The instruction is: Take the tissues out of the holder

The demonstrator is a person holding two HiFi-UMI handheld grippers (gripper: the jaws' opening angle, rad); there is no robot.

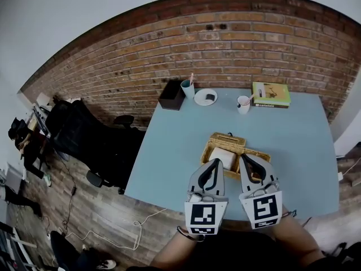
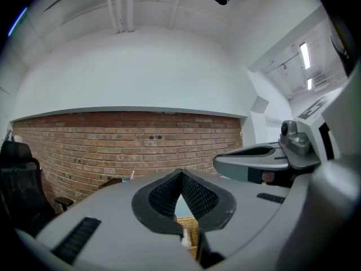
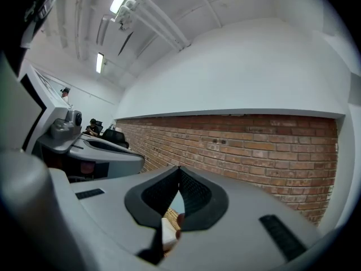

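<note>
Currently on the worktop: a woven wicker tissue holder (image 1: 227, 141) is set near the front edge of the pale blue worktop (image 1: 169, 157).
Tissues: a white block of tissues (image 1: 224, 158) is seen lying inside the wicker holder, towards its left side.
Left tongs: the left tongs (image 1: 215, 162) are closed tip to tip with nothing gripped. They are held over the holder's near edge, just beside the tissues. Whether the tissues are touched cannot be told.
Right tongs: the right tongs (image 1: 245, 158) are likewise closed and empty. They are held over the holder's right part, side by side with the left tongs.
Back of worktop: a black box (image 1: 171, 95), a teal cup (image 1: 187, 88), a round white plate (image 1: 205, 97), a white mug (image 1: 243, 104) and a stack of green books (image 1: 271, 94) are lined up near the red brick wall (image 1: 225, 44).
Floor: a black office chair (image 1: 84, 134) is seen on the wooden floor (image 1: 84, 219), left of the worktop.
</note>
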